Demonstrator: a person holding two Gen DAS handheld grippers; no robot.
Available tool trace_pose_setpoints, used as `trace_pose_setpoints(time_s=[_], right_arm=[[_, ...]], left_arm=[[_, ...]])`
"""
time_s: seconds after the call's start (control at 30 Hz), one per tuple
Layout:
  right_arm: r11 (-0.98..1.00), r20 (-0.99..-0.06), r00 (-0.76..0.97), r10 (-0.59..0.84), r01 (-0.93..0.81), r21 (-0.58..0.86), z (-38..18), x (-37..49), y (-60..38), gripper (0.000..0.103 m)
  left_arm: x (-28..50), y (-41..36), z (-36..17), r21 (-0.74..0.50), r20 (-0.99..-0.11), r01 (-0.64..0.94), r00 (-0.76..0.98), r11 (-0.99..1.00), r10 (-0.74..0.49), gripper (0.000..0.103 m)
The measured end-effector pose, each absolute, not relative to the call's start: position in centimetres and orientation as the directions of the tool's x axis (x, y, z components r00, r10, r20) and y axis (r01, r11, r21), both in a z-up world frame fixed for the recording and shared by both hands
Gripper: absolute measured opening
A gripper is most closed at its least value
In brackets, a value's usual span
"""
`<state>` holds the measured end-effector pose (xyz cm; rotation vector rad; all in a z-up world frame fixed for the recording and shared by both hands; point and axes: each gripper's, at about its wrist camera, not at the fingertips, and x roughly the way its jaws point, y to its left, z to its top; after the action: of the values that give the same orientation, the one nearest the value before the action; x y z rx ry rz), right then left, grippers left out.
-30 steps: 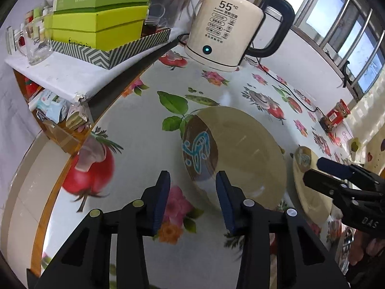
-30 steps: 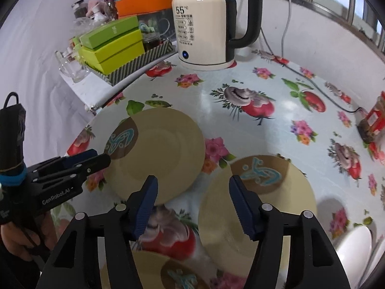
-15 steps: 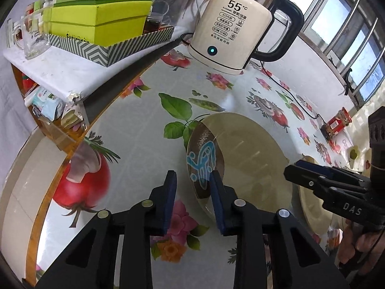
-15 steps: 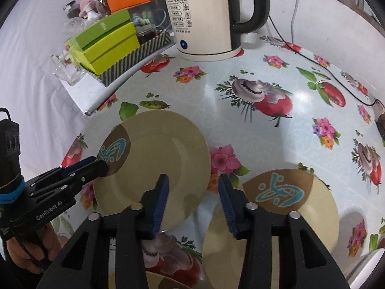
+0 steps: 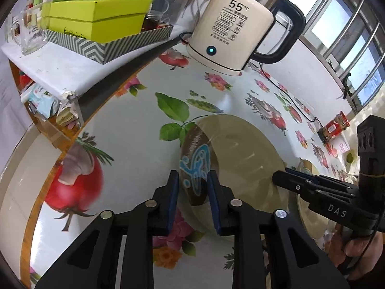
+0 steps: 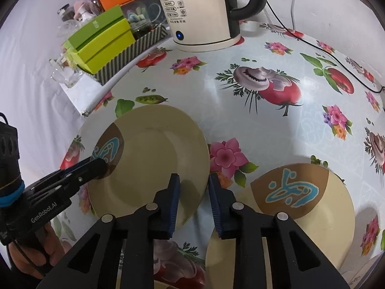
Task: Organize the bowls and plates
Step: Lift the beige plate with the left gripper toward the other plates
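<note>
- The left gripper (image 5: pixel 193 193) has its blue-padded fingers (image 5: pixel 173 197) narrowed around the brown-and-blue patterned edge of a beige plate (image 5: pixel 243 168); whether the pads actually press the rim cannot be told.
- The right gripper (image 6: pixel 192 196) straddles the opposite edge of that same plate (image 6: pixel 154 154), fingers (image 6: pixel 174 198) likewise narrowed, one over the plate and one over the tablecloth; firm contact is unclear here too.
- The plate lies on a floral tablecloth (image 6: pixel 276 125), toward the table's left side.
- A second plate (image 6: pixel 300 207) with the same pattern sits to its right, near the right gripper, apart from the first.
- A cream electric kettle (image 6: pixel 199 12) showing 55 stands at the far side of the table.
- Green boxes (image 5: pixel 96 16) are stacked in a striped tray on a shelf at the far left.
</note>
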<state>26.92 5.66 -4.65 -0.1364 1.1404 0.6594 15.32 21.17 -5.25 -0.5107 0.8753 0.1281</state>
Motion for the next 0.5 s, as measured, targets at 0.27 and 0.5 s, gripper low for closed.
trace_pose_setpoints(time_s=[0.27,0.5], right_arm=[[0.81,-0.87,0.25,0.426,-0.534,0.244,-4.6,26.9,5.6,0.024],[0.805,-0.86,0.262,0.437,-0.541,0.244,-3.4,26.5,5.4,0.024]], left_arm=[[15.2,21.4,-5.0,-0.384,-0.754,-0.311,0.649,0.87,-0.101,0.023],[14.6,21.1,-3.8,-0.378,-0.744,-0.305,0.662,0.874,-0.091,0.023]])
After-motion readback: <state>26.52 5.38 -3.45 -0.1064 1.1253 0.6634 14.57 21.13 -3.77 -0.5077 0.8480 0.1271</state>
